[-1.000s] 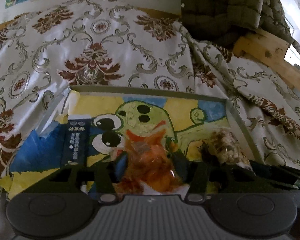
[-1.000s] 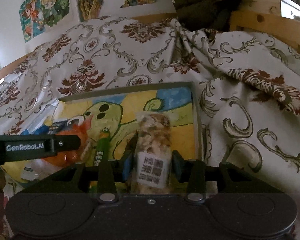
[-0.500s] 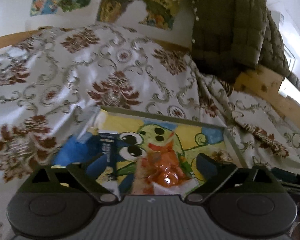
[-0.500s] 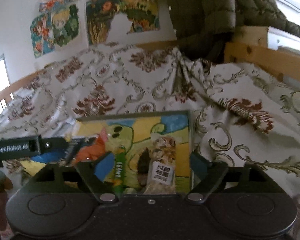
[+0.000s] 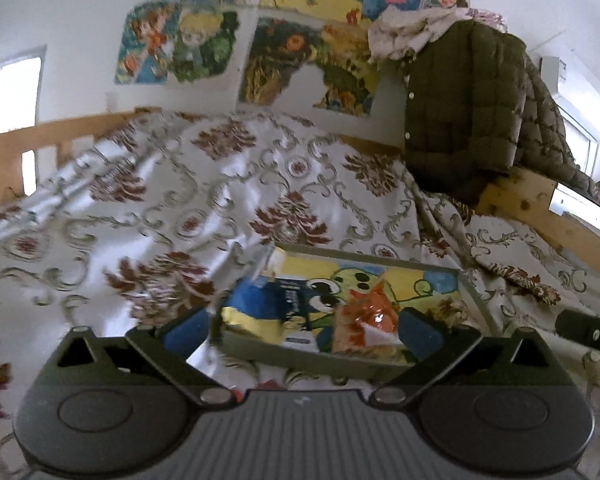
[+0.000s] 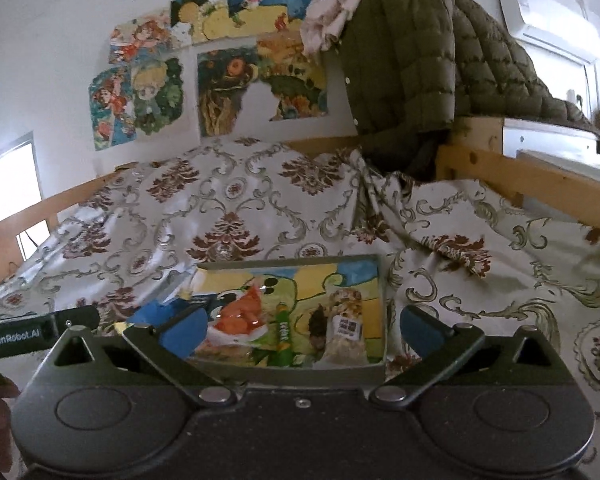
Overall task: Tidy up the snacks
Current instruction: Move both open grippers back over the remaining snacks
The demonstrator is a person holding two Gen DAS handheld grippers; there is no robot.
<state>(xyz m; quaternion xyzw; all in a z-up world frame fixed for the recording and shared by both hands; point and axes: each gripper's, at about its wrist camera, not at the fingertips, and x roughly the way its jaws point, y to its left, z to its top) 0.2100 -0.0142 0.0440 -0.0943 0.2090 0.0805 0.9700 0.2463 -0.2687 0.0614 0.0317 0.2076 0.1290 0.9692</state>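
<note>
Now both free. Left gripper (image 5: 300, 326) spread wide, blue pads well apart, nothing pinched; jaws just been opening, and where the orange snack bag (image 5: 366, 316) sat between them a second ago, only open air in the gap now, the bag lying ahead in the tray (image 5: 300, 354). Right gripper (image 6: 302, 326) likewise spread to its widest, jaws just been opening, no longer around the nut-mix packet (image 6: 344, 324) that stood between the pads a second ago. Both pulled back and up from the tray, which looks smaller and farther off than in the earlier views.

Just beyond the fingers, in the shallow grey tray with its cartoon frog lining: dark blue packet (image 5: 294, 304) at the left end, orange snack bag near the middle, green stick pack (image 6: 284, 334) beside it, nut-mix packet toward the right wall. All four inside the rim, lying flat, roughly side by side. Seems the placing step is over for these two items, with the snacks gathered in one place; no loose snack visible on the bed outside the tray, so probably close to finished, though the near bed lies hidden under the gripper bodies.

Farther out, patterned bedspread (image 5: 220, 200) rumpled around the tray. Behind that, wooden bed rail (image 6: 540, 184) with an olive quilted jacket (image 6: 412, 64) draped over it. Farthest, cartoon posters (image 5: 180, 48) on the white wall.
</note>
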